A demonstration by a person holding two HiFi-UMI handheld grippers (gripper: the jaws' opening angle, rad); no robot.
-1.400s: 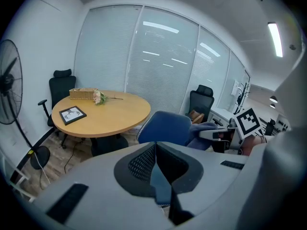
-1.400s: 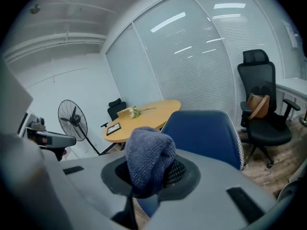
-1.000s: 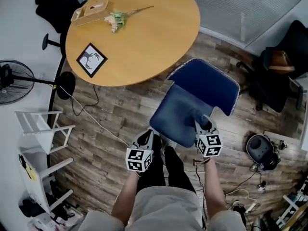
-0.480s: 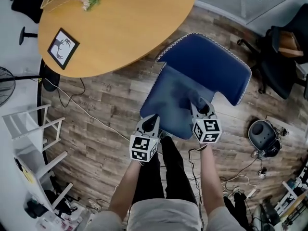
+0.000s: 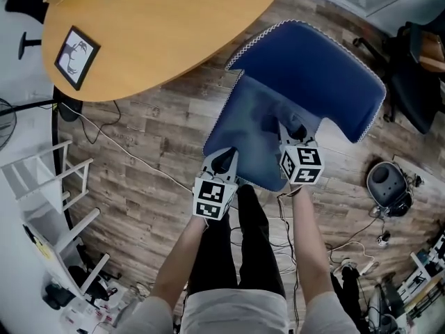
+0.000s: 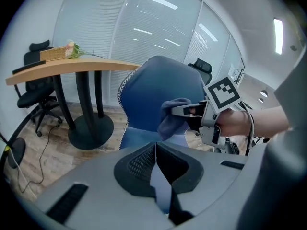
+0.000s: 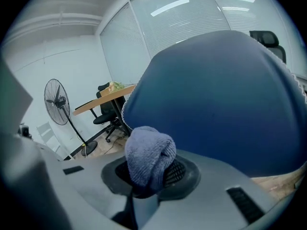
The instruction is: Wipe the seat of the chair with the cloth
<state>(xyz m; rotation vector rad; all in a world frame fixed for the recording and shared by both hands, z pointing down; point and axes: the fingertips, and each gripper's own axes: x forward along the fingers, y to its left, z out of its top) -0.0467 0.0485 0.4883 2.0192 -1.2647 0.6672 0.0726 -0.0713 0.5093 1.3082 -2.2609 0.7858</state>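
The blue chair's seat [image 5: 252, 127] lies just ahead of me, its backrest [image 5: 316, 65] at the far right. My right gripper [image 5: 295, 129] is over the seat's right half, shut on a blue-grey cloth [image 5: 282, 115]. In the right gripper view the bunched cloth [image 7: 149, 156] sticks up between the jaws, in front of the backrest [image 7: 225, 99]. My left gripper [image 5: 223, 160] is shut and holds nothing, its tip at the seat's front edge. The left gripper view shows the seat [image 6: 139, 137], the cloth [image 6: 171, 116] and the right gripper [image 6: 184, 110] beyond the left gripper [image 6: 156, 148].
A round wooden table [image 5: 160, 26] with a framed picture [image 5: 71, 47] stands left of the chair. Cables [image 5: 125, 152] run over the wood floor. A white rack [image 5: 49, 186] is at the left, a black office chair [image 5: 417, 61] and a round dark device [image 5: 388, 183] at the right.
Both grippers have moved forward toward the chair. The right gripper has carried the cloth from the seat's front edge farther onto the seat. The left gripper has reached the front edge.
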